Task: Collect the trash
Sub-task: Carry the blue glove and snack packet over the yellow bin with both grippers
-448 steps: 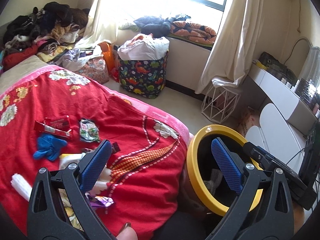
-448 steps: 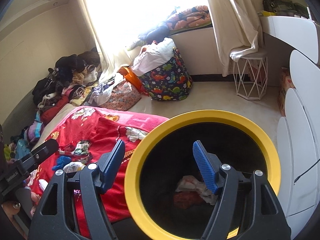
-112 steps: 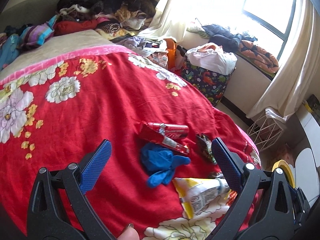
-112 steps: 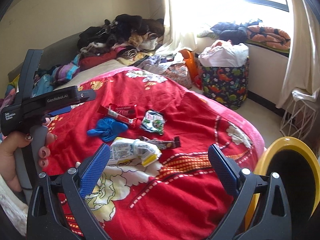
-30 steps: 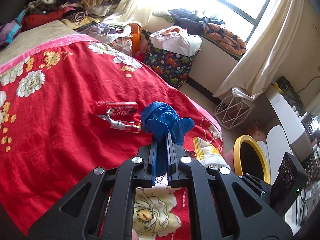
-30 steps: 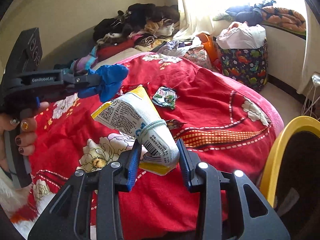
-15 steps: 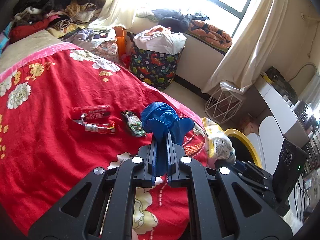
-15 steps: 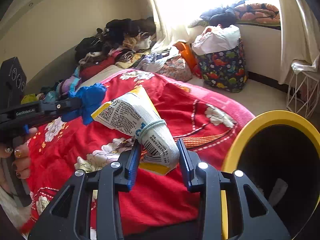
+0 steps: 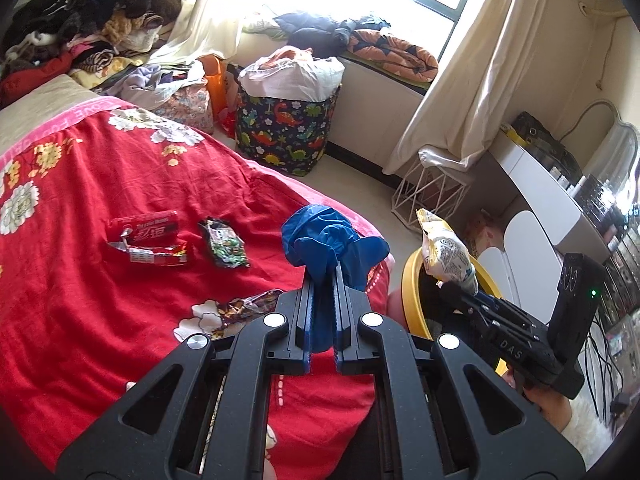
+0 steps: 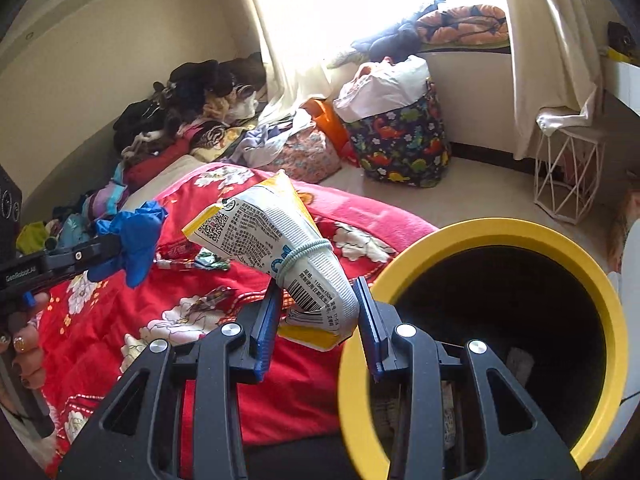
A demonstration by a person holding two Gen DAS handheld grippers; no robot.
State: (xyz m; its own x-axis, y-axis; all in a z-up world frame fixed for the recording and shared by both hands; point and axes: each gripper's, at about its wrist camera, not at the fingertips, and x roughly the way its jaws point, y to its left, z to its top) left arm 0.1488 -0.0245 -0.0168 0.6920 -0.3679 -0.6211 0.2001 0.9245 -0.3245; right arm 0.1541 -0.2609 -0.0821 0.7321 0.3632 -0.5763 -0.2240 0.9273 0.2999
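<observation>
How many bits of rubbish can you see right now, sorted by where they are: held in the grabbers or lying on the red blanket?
Held in a gripper: 2, the blue glove and the yellow-white snack bag.
Lying on the red blanket: 3, the red wrapper, the green wrapper and the dark foil wrapper.
Total: 5.

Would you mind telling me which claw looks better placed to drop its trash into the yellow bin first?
Right, I think. The right claw grips the snack bag beside the bin rim, the dark opening just ahead. The left claw holds the blue glove over the red bedspread, farther off.
</observation>
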